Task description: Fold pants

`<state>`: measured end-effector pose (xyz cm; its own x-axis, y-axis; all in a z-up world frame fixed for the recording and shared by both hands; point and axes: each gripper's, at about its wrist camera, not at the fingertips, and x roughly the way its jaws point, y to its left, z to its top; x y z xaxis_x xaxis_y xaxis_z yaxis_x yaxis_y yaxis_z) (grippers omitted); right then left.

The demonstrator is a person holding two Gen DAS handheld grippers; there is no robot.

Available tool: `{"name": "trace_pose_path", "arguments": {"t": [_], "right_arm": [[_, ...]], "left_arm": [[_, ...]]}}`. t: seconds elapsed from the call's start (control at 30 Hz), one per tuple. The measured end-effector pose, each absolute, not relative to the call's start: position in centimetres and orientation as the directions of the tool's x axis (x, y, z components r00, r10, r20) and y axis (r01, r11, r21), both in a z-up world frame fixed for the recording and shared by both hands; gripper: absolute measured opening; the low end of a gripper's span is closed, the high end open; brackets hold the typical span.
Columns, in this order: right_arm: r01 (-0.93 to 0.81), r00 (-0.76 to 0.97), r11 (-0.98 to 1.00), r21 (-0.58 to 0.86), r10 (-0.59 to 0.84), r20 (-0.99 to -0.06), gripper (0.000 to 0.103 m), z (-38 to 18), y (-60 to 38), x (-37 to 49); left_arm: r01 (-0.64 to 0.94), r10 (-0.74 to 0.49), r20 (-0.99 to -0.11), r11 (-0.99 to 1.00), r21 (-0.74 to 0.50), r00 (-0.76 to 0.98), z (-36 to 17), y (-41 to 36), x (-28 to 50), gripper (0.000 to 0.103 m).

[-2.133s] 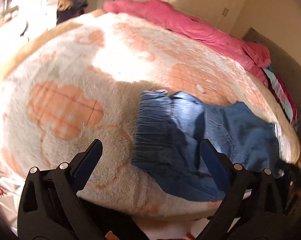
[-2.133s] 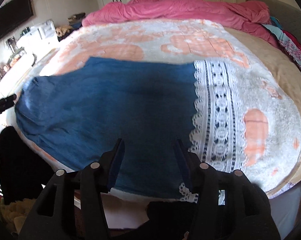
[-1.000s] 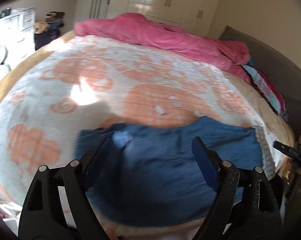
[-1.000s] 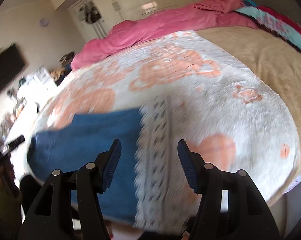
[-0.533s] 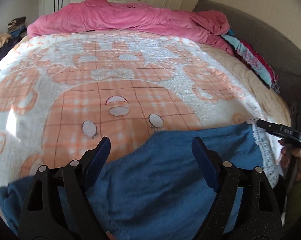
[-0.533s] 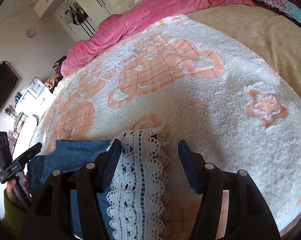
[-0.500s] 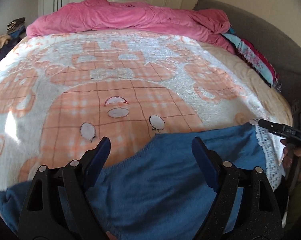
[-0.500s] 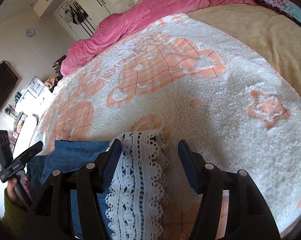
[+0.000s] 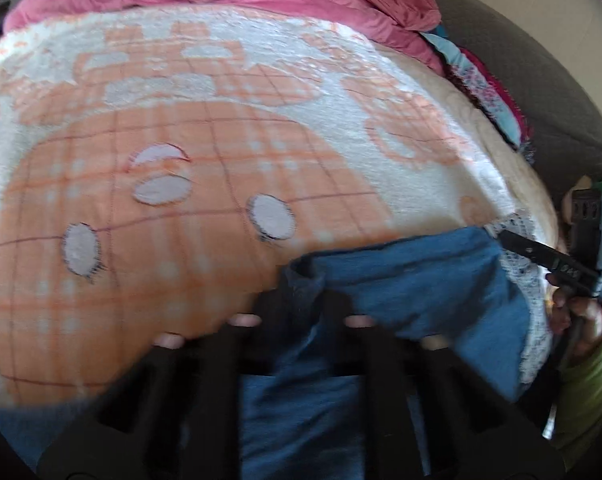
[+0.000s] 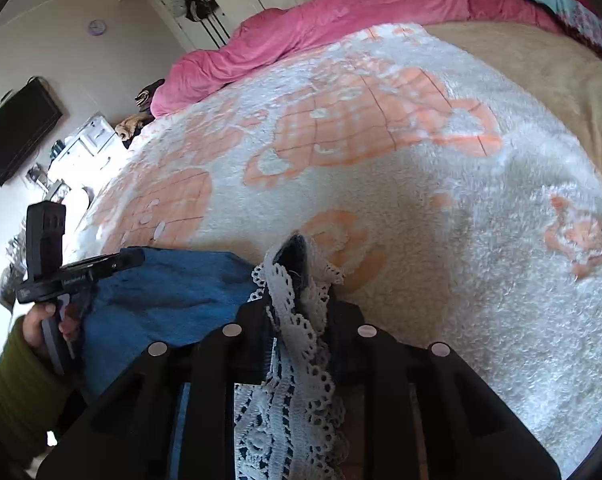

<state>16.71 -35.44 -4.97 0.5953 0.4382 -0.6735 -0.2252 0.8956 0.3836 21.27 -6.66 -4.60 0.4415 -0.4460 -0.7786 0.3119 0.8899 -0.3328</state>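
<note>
Left wrist view: left gripper [image 9: 301, 300] jaws clamped on pants [image 9: 413, 280] waist edge; right gripper [image 10: 299, 300] jaws pinched on lace hem [image 10: 297, 280]. Pants lie at near edge of blanket [image 10: 441, 208]. Lift both corners level, keep cloth taut

no legible text, small white markings on both tongs' bodies too blurred to read

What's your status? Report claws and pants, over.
Left claw shut on blue denim pants edge. Right claw shut on white lace hem. Pants lie on fluffy orange-and-white blanket. Nothing in the way.
</note>
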Motion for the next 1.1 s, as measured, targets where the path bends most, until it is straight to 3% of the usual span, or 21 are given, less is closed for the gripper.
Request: {"name": "trace_pose_path", "arguments": {"t": [0.27,0.4,0.57,0.7,0.73,0.87,0.97,1.1], "right_arm": [[-0.300,0.670,0.909,0.291,0.417,-0.614,0.018,0.0,-34.5,18.4],[-0.307,0.645,0.928,0.209,0.365,-0.672,0.018,-0.2,-33.1,21.9],[-0.272,0.546,0.954,0.123,0.258,-0.797,0.022,-5.1,-31.8,25.3],[-0.245,0.554,0.955,0.165,0.278,-0.785,0.024,-6.0,-32.6,25.4],[-0.242,0.557,0.956,0.164,0.276,-0.784,0.032,-6.0,-32.7,25.4],[-0.187,0.623,0.978,0.090,0.189,-0.760,0.053,-4.1,-32.9,23.6],[-0.185,0.692,0.973,0.137,0.227,-0.685,0.061,-1.7,-34.3,19.8],[-0.141,0.708,0.954,0.265,0.284,-0.646,0.062,-1.4,-37.1,15.1]], "left_arm": [[0.285,-0.398,-0.741,0.916,-0.283,0.541,-2.0,-6.6,22.1,0.001],[0.245,-0.329,-0.751,0.943,-0.226,0.572,-2.2,-6.9,23.6,0.001],[0.221,-0.256,-0.789,0.963,-0.156,0.558,-5.1,-7.4,24.3,0.005],[0.208,-0.286,-0.776,0.957,-0.201,0.562,-5.6,-6.5,24.3,0.008],[0.208,-0.295,-0.773,0.955,-0.213,0.562,-5.5,-6.3,24.3,0.009],[0.183,-0.276,-0.757,0.961,-0.207,0.592,-4.2,-5.5,22.9,0.044],[0.187,-0.273,-0.729,0.962,-0.198,0.627,-2.5,-4.7,20.1,0.048],[0.160,-0.267,-0.700,0.963,-0.216,0.662,-1.7,-2.6,14.7,0.056]]}}
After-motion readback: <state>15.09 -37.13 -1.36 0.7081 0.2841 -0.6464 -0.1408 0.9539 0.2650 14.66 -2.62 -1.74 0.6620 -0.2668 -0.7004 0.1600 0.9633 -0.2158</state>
